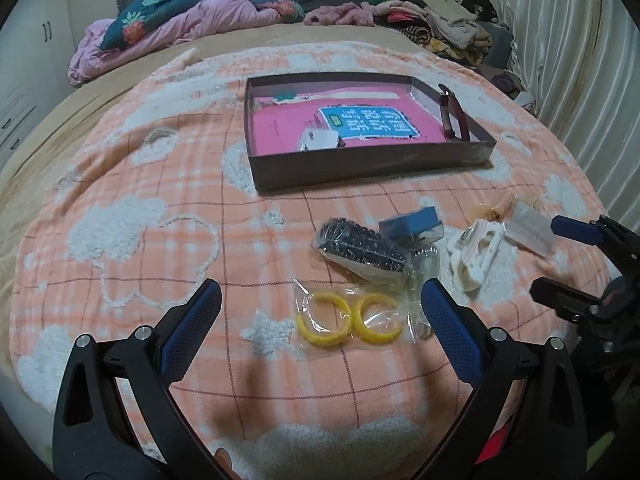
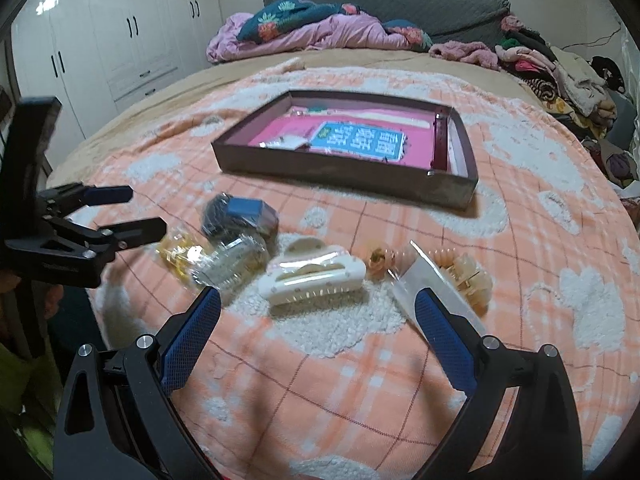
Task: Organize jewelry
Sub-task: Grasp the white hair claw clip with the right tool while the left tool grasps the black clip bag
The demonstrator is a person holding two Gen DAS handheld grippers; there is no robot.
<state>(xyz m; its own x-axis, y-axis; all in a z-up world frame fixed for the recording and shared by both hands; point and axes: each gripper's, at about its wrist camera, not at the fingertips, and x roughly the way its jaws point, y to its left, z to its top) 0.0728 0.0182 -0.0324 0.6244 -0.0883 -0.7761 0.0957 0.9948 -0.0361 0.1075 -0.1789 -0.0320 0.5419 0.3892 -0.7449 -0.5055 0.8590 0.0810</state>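
Observation:
Jewelry lies loose on an orange checked blanket (image 1: 160, 216). In the left wrist view my left gripper (image 1: 320, 304) is open just above a clear bag of yellow hoop earrings (image 1: 348, 318), touching nothing. Beyond it lie a bag of black beads (image 1: 360, 248), a small blue box (image 1: 412, 226) and a white hair claw (image 1: 478, 252). A shallow brown box (image 1: 360, 170) sits farther back with a small white packet and a red strap (image 1: 452, 112) inside. My right gripper (image 2: 316, 300) is open over the white hair claw (image 2: 312, 276), empty. Orange hair ties on a card (image 2: 460, 276) lie to its right.
The other gripper shows in each view: the right gripper (image 1: 544, 258) at the right edge, the left gripper (image 2: 148, 210) at the left edge. Crumpled bedding (image 2: 312, 32) and piled clothes (image 2: 560, 68) lie at the head of the bed. White wardrobes (image 2: 100, 40) stand on the left.

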